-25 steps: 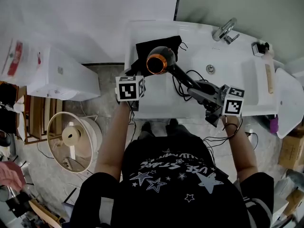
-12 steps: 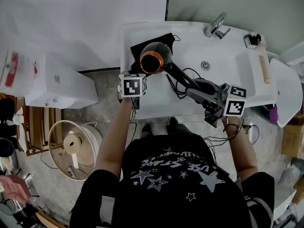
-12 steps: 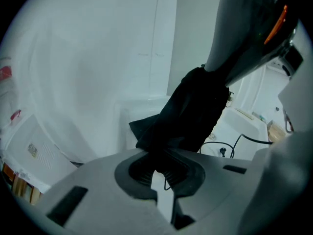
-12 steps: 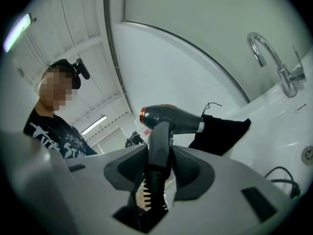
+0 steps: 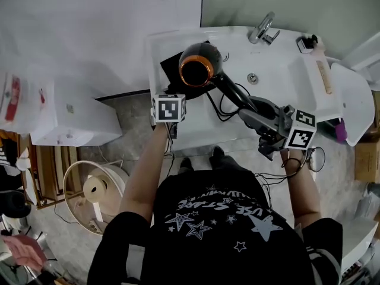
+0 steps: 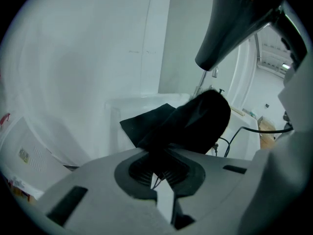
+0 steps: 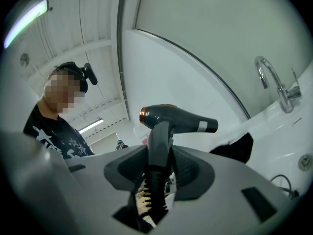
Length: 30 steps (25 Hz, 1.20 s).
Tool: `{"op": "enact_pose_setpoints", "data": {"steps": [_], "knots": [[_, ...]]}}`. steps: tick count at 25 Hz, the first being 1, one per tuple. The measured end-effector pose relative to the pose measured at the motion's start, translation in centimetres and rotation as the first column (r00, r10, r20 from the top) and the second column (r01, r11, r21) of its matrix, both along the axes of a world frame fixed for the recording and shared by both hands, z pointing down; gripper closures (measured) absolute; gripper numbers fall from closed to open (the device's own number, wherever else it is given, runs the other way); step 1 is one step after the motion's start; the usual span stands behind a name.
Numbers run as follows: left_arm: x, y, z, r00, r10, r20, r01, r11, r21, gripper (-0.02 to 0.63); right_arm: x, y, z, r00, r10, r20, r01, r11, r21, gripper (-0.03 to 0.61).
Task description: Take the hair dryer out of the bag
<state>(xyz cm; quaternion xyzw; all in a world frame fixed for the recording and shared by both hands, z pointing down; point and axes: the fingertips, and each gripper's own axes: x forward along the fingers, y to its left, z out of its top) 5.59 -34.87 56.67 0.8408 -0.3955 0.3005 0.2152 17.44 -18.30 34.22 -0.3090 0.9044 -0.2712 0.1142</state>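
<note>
Hair dryer top centre of frame, orange-ringed end facing camera, over black bag on white sink counter. Right gripper right of centre, clamped on dryer handle. Black cord looped on counter. Left gripper at bag's near edge. Faucet upper right.

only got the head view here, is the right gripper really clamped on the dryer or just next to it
Observer: Clamped. The right gripper view shows the right gripper with its jaws shut on the handle of the hair dryer.
Operator: and the left one, has it got the bag
Observer: Yes. The left gripper pinches black fabric of the bag between its jaws.
Operator: dryer clear of the bag?
Observer: In the left gripper view the nozzle hangs above the bag with a gap between them.
</note>
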Motion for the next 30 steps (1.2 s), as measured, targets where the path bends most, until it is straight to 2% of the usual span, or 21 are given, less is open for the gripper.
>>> {"op": "enact_pose_setpoints", "data": {"steps": [6,11,18,23,30], "knots": [[0.1,1.6,0.1,0.997,0.073,-0.018,-0.074,0.997,-0.004,0.588,0.3,-0.8,0.7,0.985,0.161,-0.068,-0.159,0.987,0.033,0.422],[-0.5,2.8,-0.1,0.99,0.134,-0.033,-0.134,0.991,-0.01,0.574,-0.4,-1.0,2.2,0.964,0.265,-0.011,-0.265,0.964,0.004,0.422],[-1.4,5.1,-0.8,0.972,0.226,-0.061,-0.228,0.973,-0.02,0.47,-0.8,-0.9,4.5,0.926,0.378,-0.02,-0.378,0.925,-0.03,0.422],[-1.6,6.1,-0.9,0.964,0.246,-0.095,-0.251,0.967,-0.041,0.365,-0.4,-0.9,5.7,0.901,0.433,-0.03,-0.434,0.9,-0.041,0.422],[-1.9,7.3,-1.4,0.965,0.245,-0.091,-0.248,0.969,-0.021,0.344,0.0,0.2,6.6,0.876,0.478,-0.06,-0.481,0.876,-0.04,0.423]]}}
